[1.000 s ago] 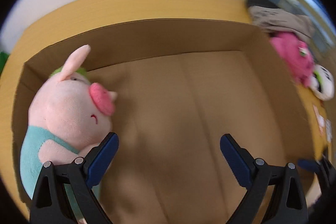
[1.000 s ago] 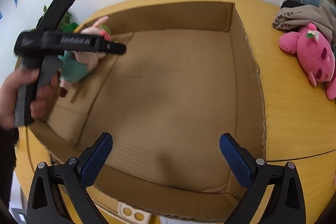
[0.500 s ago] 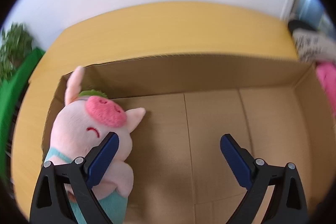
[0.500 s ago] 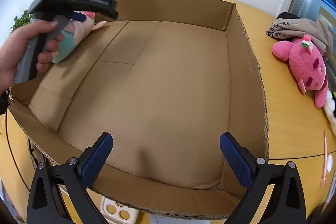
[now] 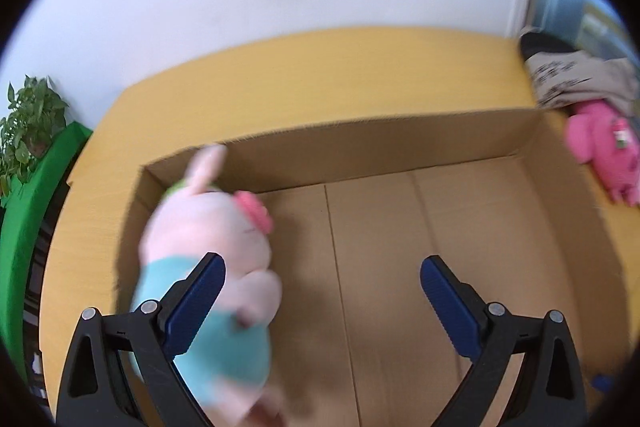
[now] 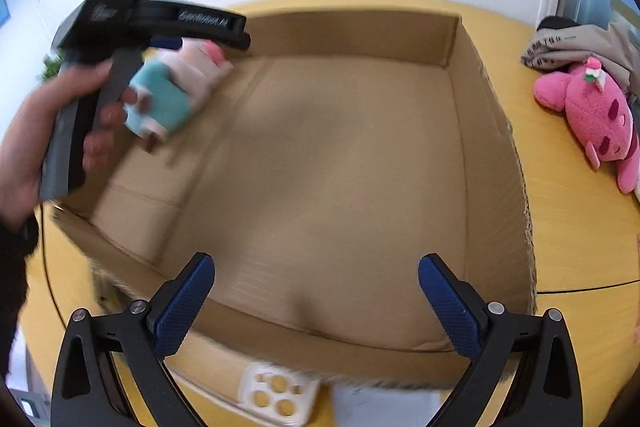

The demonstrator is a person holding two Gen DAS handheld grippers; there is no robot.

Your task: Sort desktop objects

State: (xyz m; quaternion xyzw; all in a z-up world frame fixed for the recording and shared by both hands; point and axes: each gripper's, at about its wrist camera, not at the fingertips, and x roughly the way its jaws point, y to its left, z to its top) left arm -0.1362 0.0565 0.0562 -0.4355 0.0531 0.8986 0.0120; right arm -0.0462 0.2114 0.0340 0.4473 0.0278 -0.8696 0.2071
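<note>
Box (image 6: pixel 360 155) first: it fills the desk (image 6: pixel 572 227) in front of both my grippers, open-topped, floor bare except for one toy. Pig (image 5: pixel 208 267) lies in the box's far-left corner, seen from my right camera, against the left wall. Its long axis runs along that wall, ears toward the far wall and the teal-clad body toward me. In the left view it sits at and behind my left finger (image 5: pixel 192 307), off to the left of the gap, not between the jaws; blur hides whether that pad touches it. My left gripper (image 5: pixel 320 301) stands wide open and holds nothing. My right gripper (image 6: pixel 314 301) hovers over the near wall of the box, jaws equally wide, also empty.

Bear (image 6: pixel 592 115), pink, lies outside on the desk just past the box's right wall, beside a beige cloth (image 6: pixel 580 43), head toward the far side. It lies to the right of my right jaws, and I judge my right hand much the nearer, so the next pick falls to it.

A white tray (image 6: pixel 276 391) peeks out under the near wall.
</note>
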